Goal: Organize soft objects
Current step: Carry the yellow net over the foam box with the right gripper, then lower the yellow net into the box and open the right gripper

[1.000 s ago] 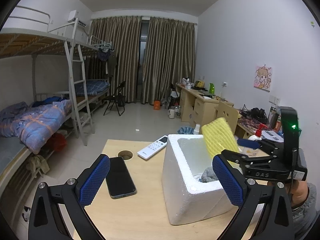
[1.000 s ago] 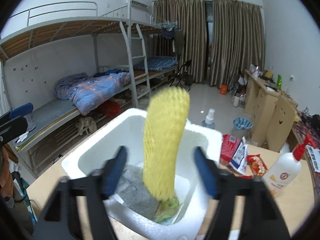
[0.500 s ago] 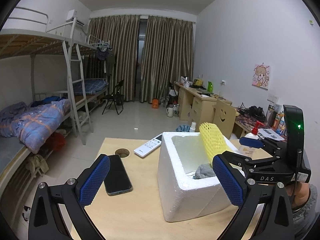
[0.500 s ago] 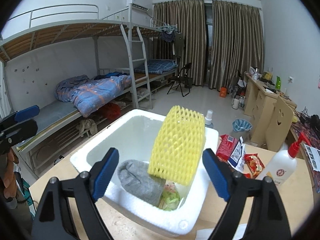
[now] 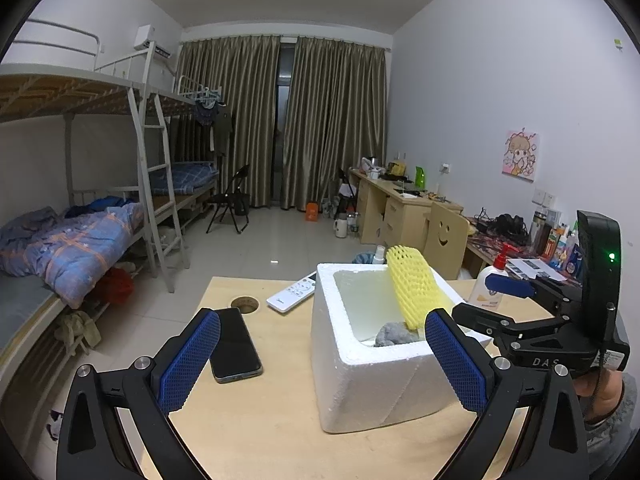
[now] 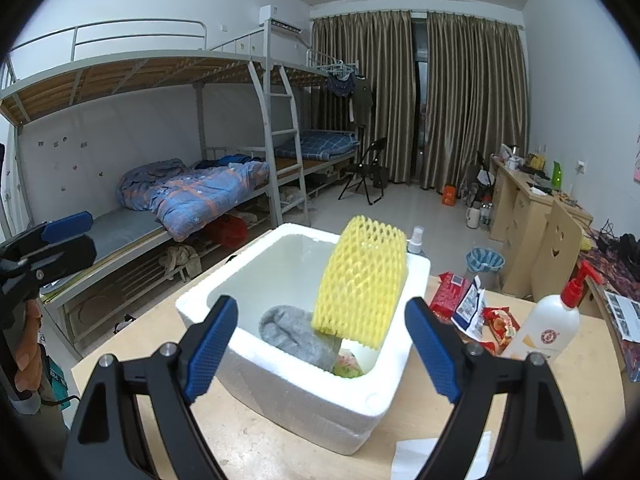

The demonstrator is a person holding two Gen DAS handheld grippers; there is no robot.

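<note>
So, yellow foam net sleeve (image 6: 362, 282) is in my foam box (image 6: 400, 388).
It leans tilted, long axis up toward the far rim; right gripper (image 6: 322, 346) and left gripper (image 5: 320, 356) both spread, empty.

Dormitory room: bunk beds (image 5: 80, 216), desks (image 5: 396, 208).

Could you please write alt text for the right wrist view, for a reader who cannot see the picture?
A yellow foam net sleeve stands tilted inside an open white foam box on a wooden table, resting on a grey cloth. The right gripper is open in front of the box, holding nothing. Snack packets and a pump bottle lie to the right.
</note>
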